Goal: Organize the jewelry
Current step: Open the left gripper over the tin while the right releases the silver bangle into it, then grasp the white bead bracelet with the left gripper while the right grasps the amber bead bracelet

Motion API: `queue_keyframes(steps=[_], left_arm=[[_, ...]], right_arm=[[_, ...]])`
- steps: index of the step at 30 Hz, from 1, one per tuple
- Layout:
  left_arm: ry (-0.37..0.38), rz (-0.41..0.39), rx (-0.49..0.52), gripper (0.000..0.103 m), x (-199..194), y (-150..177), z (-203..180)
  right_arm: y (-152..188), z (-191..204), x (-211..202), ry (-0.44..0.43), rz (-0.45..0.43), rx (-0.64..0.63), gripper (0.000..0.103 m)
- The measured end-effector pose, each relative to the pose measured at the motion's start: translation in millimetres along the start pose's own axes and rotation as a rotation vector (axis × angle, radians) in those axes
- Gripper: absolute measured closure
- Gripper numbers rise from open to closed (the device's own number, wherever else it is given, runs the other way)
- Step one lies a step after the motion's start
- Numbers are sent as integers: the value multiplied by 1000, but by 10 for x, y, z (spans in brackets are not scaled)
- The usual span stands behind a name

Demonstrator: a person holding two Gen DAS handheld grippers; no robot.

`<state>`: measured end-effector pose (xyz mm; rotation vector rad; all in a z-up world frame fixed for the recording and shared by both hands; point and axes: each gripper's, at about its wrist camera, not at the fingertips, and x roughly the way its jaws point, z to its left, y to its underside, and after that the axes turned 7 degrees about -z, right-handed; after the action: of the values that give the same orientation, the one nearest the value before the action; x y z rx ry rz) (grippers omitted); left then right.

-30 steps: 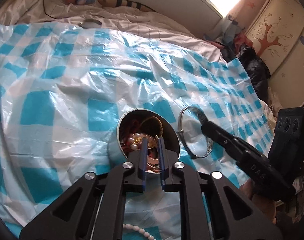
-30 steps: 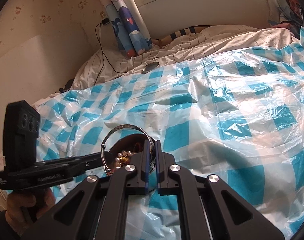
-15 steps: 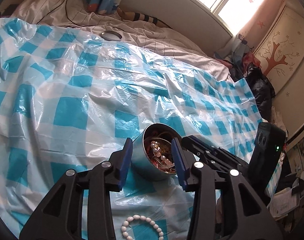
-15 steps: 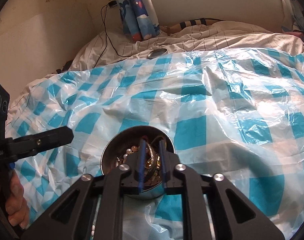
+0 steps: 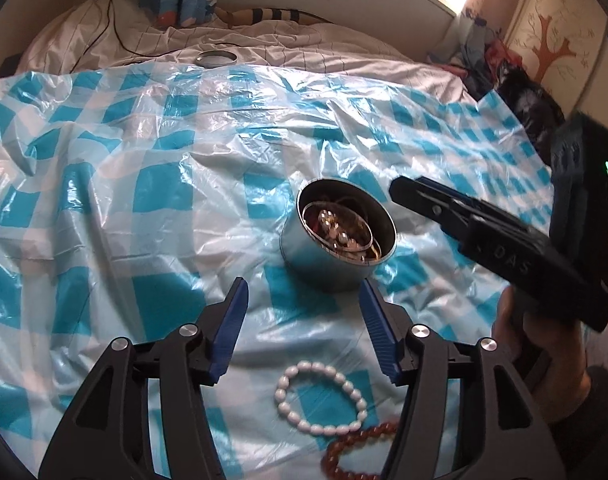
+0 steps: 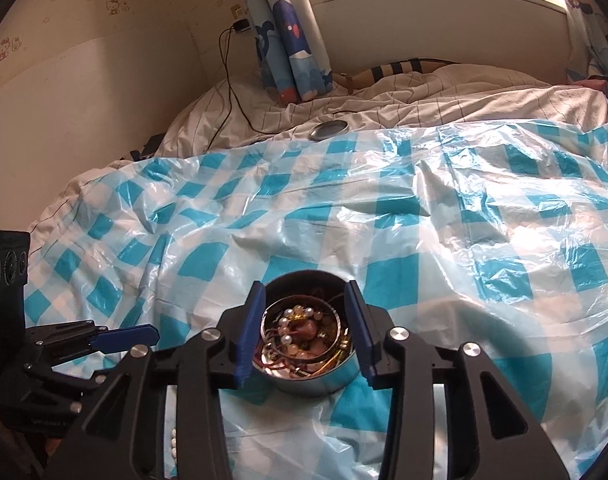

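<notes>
The raised letters "DAS" stand on the side of the black plastic right gripper [image 5: 415, 196] seen from the left wrist, with a faint mark ahead of them too blurred to read. Small embossed lettering on the black left gripper [image 6: 144, 334] in the right wrist view is illegible.

Wrinkled blue-and-white checked plastic sheet [image 5: 152, 184] spread over bed, bearing round metal tin [image 5: 335, 256], white bead bracelet [image 5: 319, 404], brown bead bracelet [image 5: 355, 446].

Black left gripper [image 5: 304, 300], blue jaws, silver screws; right gripper [image 6: 304, 312] alike.
</notes>
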<state>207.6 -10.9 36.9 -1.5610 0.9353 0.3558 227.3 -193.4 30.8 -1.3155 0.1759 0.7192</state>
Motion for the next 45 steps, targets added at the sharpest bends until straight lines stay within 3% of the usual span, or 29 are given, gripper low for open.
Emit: queue_keyframes(steps=[3, 8, 12, 20, 22, 24, 27, 29, 33, 36, 38, 41, 45], left_arm=[[-7, 16, 48, 38, -89, 82, -64], [-46, 83, 135, 37, -38, 325, -85], [-97, 108, 182, 37, -41, 473, -110], [-170, 90, 210, 35, -147, 510, -35], [-173, 99, 208, 35, -124, 515, -18], [-181, 103, 228, 35, -108, 529, -31], [-183, 102, 257, 35, -112, 533, -82], [-173, 93, 266, 34, -127, 526, -122], [-131, 97, 278, 34, -88, 545, -209], [-110, 122, 291, 34, 17, 600, -256], [-106, 130, 304, 34, 82, 631, -274], [-96, 142, 299, 34, 175, 671, -268], [-88, 151, 315, 35, 233, 730, -285]], right_arm=[[26, 44, -57, -21, 20, 2, 55], [129, 77, -340, -40, 53, -6, 46], [346, 169, -557, -40, 129, -70, 41], [1044, 803, -590, -19, 299, -397, 35], [1181, 879, -502, 25, 348, -478, 35], [1255, 847, -441, 131, 359, -579, 34], [1075, 553, -474, 262, 337, -509, 34], [948, 396, -551, 293, 311, -454, 34], [783, 222, -721, 120, 282, -292, 34], [847, 273, -704, 45, 305, -271, 37], [904, 312, -645, 31, 319, -282, 48], [949, 329, -538, 14, 354, -263, 58], [1009, 401, -503, 8, 350, -310, 61]])
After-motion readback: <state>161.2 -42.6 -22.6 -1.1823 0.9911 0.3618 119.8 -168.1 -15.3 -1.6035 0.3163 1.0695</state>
